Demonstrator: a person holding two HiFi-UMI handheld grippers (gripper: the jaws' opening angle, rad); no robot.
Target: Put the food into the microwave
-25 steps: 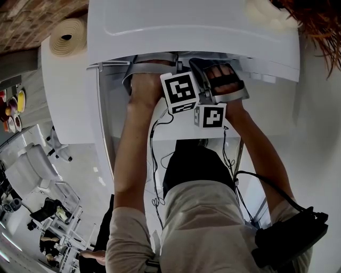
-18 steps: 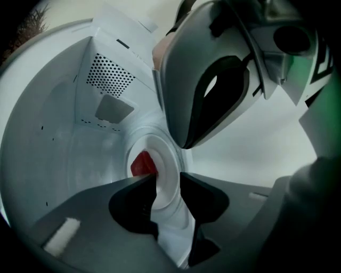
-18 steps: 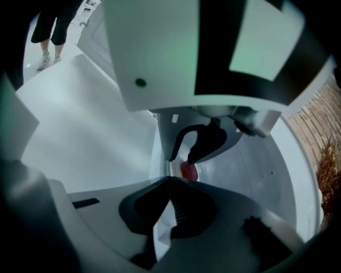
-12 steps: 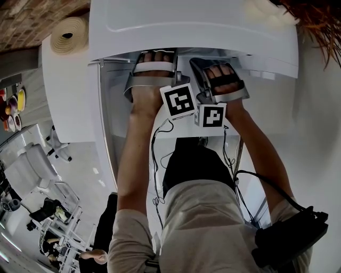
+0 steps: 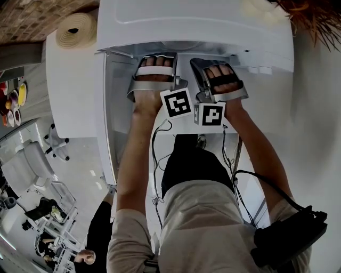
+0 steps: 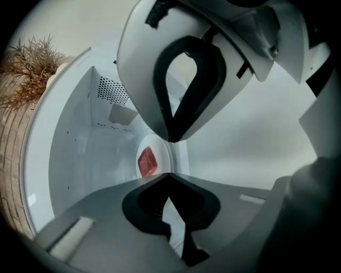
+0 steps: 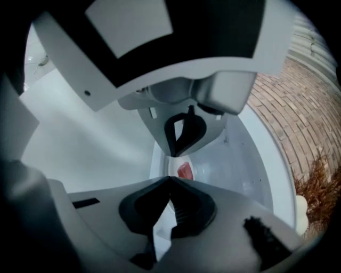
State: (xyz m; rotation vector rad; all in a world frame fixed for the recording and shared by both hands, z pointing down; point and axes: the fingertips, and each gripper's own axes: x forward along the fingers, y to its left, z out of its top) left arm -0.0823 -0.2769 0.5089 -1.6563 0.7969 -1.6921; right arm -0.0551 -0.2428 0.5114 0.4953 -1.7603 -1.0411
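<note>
Food (image 6: 147, 161) inside white microwave (image 5: 197, 32) — brick wall (image 5: 32, 16), paper roll (image 5: 77, 29) beside.

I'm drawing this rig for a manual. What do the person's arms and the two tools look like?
The left tool and right tool each have a pale grey shell with black ribbed pads and carry a white cube printed with black square markers. Thin black cables run along the bare forearms. The short sleeves are light beige.

Food (image 6: 147, 161) on plate (image 6: 164, 155) inside microwave (image 6: 80, 144)
</note>
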